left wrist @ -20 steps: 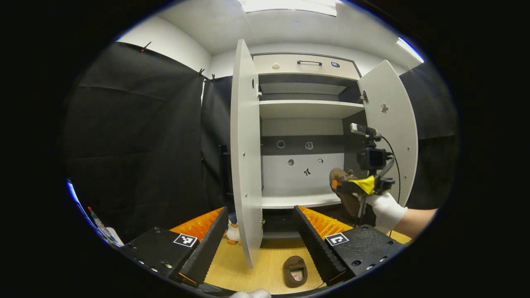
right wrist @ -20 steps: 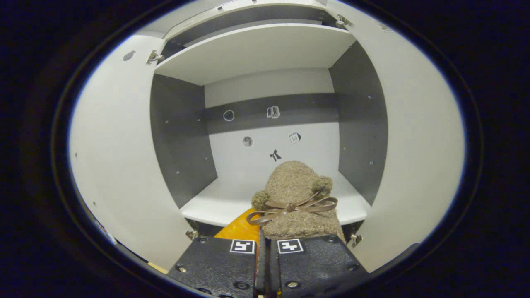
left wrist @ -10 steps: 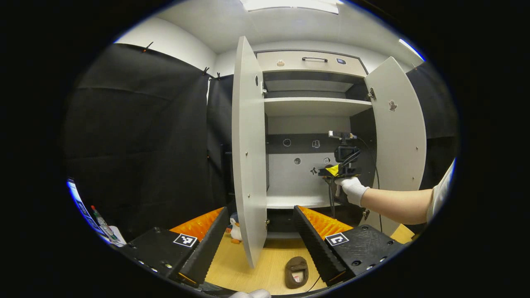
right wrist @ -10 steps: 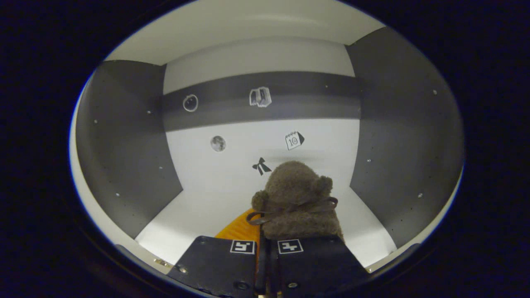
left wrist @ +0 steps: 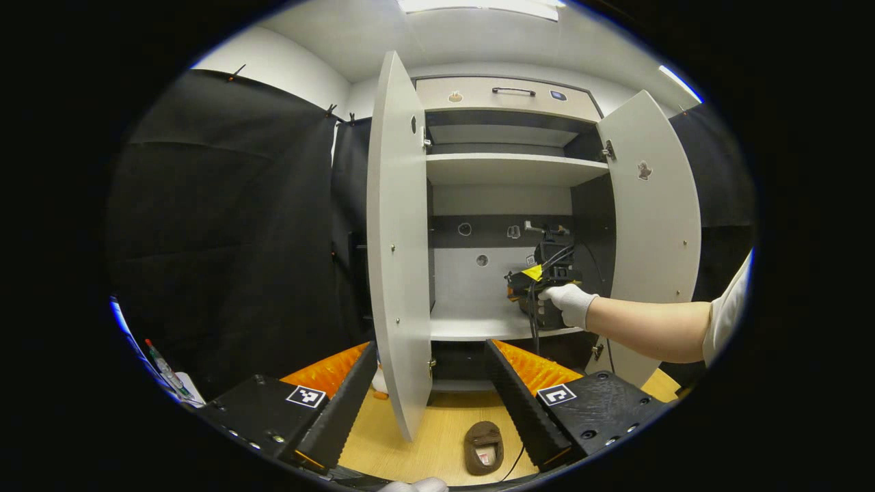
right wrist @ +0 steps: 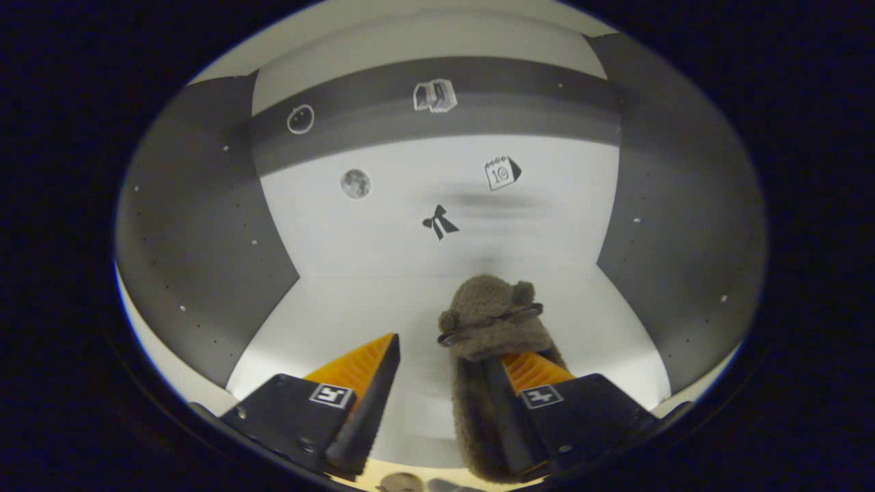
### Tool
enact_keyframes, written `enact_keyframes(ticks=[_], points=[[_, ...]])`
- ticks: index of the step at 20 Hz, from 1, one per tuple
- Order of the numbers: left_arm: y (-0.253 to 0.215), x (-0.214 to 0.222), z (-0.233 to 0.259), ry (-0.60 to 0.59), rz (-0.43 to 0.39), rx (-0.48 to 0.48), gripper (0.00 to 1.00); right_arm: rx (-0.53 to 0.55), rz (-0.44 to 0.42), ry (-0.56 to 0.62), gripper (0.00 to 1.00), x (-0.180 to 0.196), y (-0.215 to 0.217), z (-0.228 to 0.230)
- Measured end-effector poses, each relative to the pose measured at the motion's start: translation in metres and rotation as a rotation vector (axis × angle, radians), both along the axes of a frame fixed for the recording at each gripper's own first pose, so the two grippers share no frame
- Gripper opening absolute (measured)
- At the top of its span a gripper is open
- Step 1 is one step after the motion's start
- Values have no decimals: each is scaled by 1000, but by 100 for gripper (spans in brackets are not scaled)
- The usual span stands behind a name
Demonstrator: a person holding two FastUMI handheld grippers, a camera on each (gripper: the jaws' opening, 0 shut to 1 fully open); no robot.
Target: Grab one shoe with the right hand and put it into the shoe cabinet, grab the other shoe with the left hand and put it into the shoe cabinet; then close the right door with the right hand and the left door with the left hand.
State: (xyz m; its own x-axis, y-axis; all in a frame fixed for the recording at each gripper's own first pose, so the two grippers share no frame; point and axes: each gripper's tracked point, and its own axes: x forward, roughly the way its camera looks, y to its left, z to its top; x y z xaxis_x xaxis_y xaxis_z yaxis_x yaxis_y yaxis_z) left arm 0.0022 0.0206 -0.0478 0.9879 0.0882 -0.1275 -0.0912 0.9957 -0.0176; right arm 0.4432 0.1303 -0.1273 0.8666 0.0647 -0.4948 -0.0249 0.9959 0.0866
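Note:
A brown fuzzy slipper (right wrist: pixel 492 316) with a bow lies on the shoe cabinet's white lower shelf (right wrist: pixel 342 321), toe toward the back wall. My right gripper (right wrist: pixel 444 348) is open around its heel, the slipper resting against the right finger. In the left gripper view the right gripper (left wrist: pixel 532 287), in a gloved hand, is deep inside the cabinet above that shelf (left wrist: pixel 465 329). The other brown slipper (left wrist: pixel 483 447) lies on the wooden floor before the cabinet, just left of my right finger. My left gripper (left wrist: pixel 431 347) hangs open and holds nothing. The left door (left wrist: pixel 396 239) and right door (left wrist: pixel 649 225) stand open.
The left door's edge juts toward my left gripper. A small toy (left wrist: pixel 378 384) sits on the floor behind that door, mostly hidden. An upper shelf (left wrist: pixel 513 167) and a drawer with a handle (left wrist: pixel 513 91) top the cabinet. Pens (left wrist: pixel 164 372) lie far left.
The right gripper went deeper into the cabinet, lowered, and opened, letting the slipper down onto the shelf. The left gripper has hardly moved.

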Motion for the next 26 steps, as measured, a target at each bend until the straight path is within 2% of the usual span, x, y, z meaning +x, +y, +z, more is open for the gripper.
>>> enact_keyframes(ticks=[2,4,7,9,10,11,12,13,15,16,20,23,26], points=[[-3,1,3,-9,-32,-14,96,10,14,-10,100,-20,8,9],[-4,1,-2,17,-54,-29,96,-58,44,-5,98,-39,6,22],[-7,-12,-11,109,-100,-55,96,-164,51,-54,99,-54,-11,67],[-4,-13,16,54,-98,-84,97,-163,13,-133,100,-51,-24,115],[-15,-10,30,13,-134,-124,96,-164,14,-202,100,-49,-30,135],[-22,-4,48,-58,-152,-134,96,-216,6,-213,100,-51,-46,144],[-30,-4,53,-72,-174,-122,84,-233,-4,-200,100,-58,-59,144],[-34,-8,51,-81,-187,-88,95,-184,-11,-186,100,-63,-59,145],[-40,-13,43,-73,-190,-35,95,-121,-26,-143,100,-69,-56,142],[-45,-13,37,-60,-198,-39,95,-119,-8,-132,100,-75,-51,142],[-49,-14,30,-46,-194,-66,95,-170,43,-226,100,-93,-38,173],[-48,-13,26,-39,-189,-48,95,-113,85,-323,100,-134,-31,189],[-42,-14,21,-62,-172,-16,95,-53,127,-388,100,-202,-44,167]])
